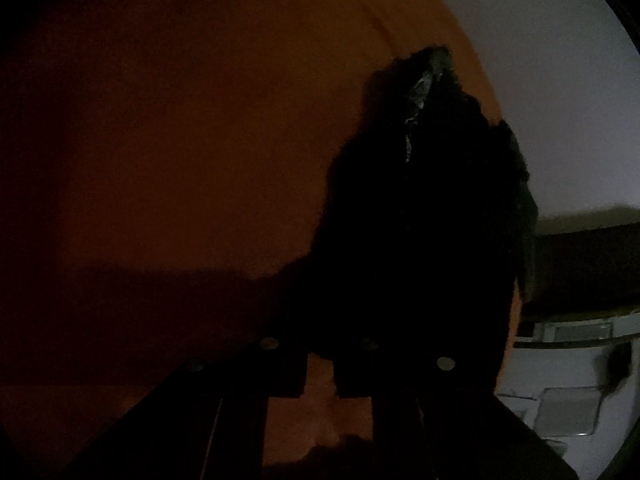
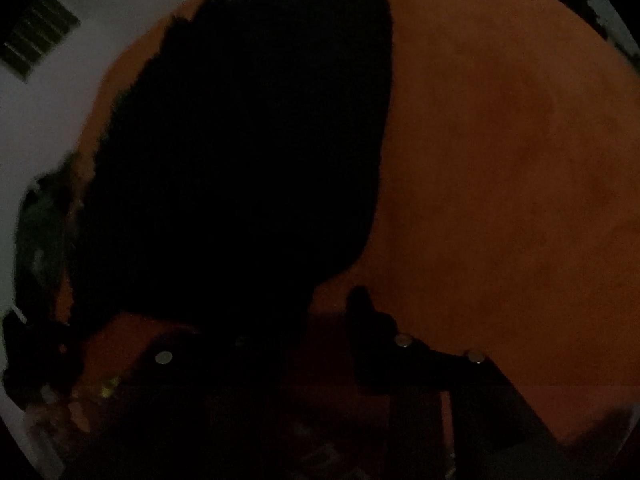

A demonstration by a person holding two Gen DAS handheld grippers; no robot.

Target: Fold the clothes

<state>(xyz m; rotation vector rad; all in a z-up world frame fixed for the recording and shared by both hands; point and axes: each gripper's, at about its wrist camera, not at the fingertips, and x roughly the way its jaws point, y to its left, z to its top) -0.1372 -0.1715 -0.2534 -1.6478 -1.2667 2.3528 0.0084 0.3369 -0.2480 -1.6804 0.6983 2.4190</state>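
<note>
The orange surface [image 1: 180, 140] fills most of the dim room's view, wide and bare to one side, its curved edge meeting a pale floor [image 1: 560, 80]. On it lies the black garment [image 2: 248, 152] — a long dark shape running lengthwise away from both grippers, one end close to the surface's edge, with a greyish patch [image 1: 424, 80] whose writing, if any, is unreadable. The left gripper [image 1: 320, 376] shows only a narrow gap, cloth just beyond its tips, and the right gripper [image 2: 316, 336] stands partly apart — whether either pinches cloth I cannot tell.
</note>
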